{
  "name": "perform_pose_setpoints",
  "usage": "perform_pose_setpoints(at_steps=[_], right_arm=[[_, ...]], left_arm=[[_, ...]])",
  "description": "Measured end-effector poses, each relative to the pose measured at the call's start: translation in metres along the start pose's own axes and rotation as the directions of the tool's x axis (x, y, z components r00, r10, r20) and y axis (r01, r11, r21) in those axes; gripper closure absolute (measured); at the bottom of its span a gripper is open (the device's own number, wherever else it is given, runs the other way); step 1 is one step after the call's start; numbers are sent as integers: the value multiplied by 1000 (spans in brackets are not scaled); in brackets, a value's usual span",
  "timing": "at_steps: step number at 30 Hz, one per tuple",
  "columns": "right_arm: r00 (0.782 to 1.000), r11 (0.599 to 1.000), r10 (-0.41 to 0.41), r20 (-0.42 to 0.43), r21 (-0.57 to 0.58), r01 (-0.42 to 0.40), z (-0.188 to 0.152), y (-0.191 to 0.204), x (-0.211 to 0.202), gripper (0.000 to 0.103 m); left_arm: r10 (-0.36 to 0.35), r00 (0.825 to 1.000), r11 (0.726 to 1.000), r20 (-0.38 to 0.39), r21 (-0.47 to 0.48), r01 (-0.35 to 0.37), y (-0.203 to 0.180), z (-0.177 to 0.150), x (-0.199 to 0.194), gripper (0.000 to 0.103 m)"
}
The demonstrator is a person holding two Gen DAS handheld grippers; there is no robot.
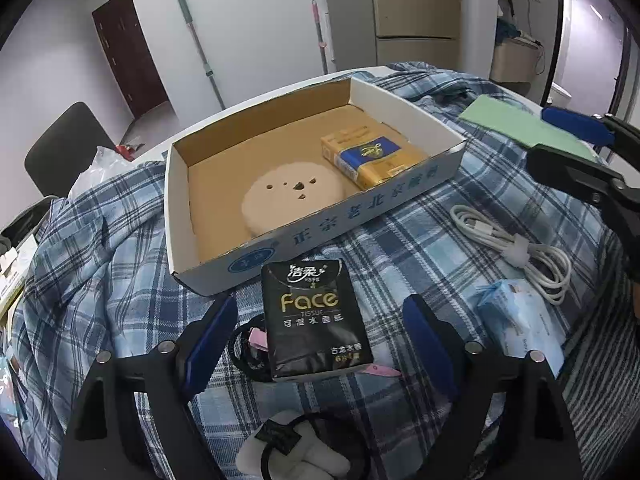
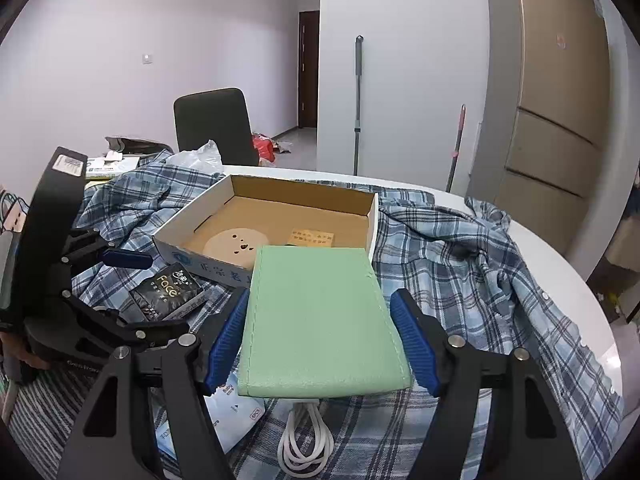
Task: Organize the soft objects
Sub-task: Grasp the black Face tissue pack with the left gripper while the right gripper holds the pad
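Observation:
A black "Face" tissue pack [image 1: 316,320] lies on the plaid cloth just in front of the cardboard box [image 1: 400,196]. My left gripper [image 1: 320,308] straddles the pack with its jaws open, and a gap shows between each blue pad and the pack's sides. In the box lie a round beige cushion with a dotted face [image 1: 292,196] and a yellow and blue tissue pack [image 1: 372,156]. My right gripper [image 2: 320,296] is shut on a flat mint-green stitched pad [image 2: 320,320], held above the cloth at the box's near right corner [image 2: 370,240]. The left wrist view shows that pad [image 1: 516,120] at the upper right.
A coiled white cable [image 1: 520,240] and a light blue packet [image 1: 520,320] lie right of the black pack. Black hair ties with pink tags [image 1: 252,344] and a white plush piece [image 1: 280,448] sit near my left fingers. A blue plaid shirt [image 2: 460,272] covers the round table. A black chair [image 2: 214,124] stands behind it.

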State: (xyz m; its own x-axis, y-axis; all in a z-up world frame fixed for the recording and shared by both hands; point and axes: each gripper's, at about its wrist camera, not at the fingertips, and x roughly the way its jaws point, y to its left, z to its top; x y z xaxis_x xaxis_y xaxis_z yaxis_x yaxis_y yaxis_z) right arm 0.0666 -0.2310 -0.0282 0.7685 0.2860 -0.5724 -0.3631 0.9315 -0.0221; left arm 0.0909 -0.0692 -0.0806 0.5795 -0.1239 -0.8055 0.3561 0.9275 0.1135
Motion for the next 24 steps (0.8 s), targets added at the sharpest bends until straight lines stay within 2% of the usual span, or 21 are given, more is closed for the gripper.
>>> perform_pose_setpoints(at_steps=[3, 5, 7, 8, 10, 12, 18, 21, 24], right_arm=[[1000, 1000, -12, 5, -21, 12, 0, 4, 0, 33], [1000, 999, -20, 5, -34, 20, -1, 7, 0, 33], [1000, 999, -25, 5, -43, 25, -1, 9, 1, 33], [1000, 999, -26, 4, -45, 26, -2, 9, 1, 33], [1000, 999, -26, 1, -44, 26, -2, 9, 2, 33], [1000, 999, -24, -5, -36, 24, -2, 7, 3, 33], [1000, 1000, -14, -23, -21, 13, -4, 4, 7, 33], [1000, 1000, -12, -21, -19, 12, -4, 3, 7, 33], [1000, 1000, -11, -20, -8, 11, -4, 1, 8, 33]], left_arm=[[-11, 1000, 1000, -13, -23, 11, 4, -1, 3, 28], [-11, 1000, 999, -14, -38, 11, 7, -2, 4, 29], [-20, 1000, 999, -19, -44, 19, 9, -2, 5, 34], [-31, 999, 999, -23, -44, 30, 8, -2, 6, 40], [-28, 999, 999, -23, -44, 27, 7, -2, 7, 43], [-34, 999, 998, -8, -50, 34, 8, -3, 5, 55], [-87, 995, 992, 47, -93, 91, 18, -4, -4, 56], [-101, 989, 989, 109, -93, 111, 19, -7, -16, 56], [-117, 975, 988, 188, -81, 134, 18, -9, -32, 56]])
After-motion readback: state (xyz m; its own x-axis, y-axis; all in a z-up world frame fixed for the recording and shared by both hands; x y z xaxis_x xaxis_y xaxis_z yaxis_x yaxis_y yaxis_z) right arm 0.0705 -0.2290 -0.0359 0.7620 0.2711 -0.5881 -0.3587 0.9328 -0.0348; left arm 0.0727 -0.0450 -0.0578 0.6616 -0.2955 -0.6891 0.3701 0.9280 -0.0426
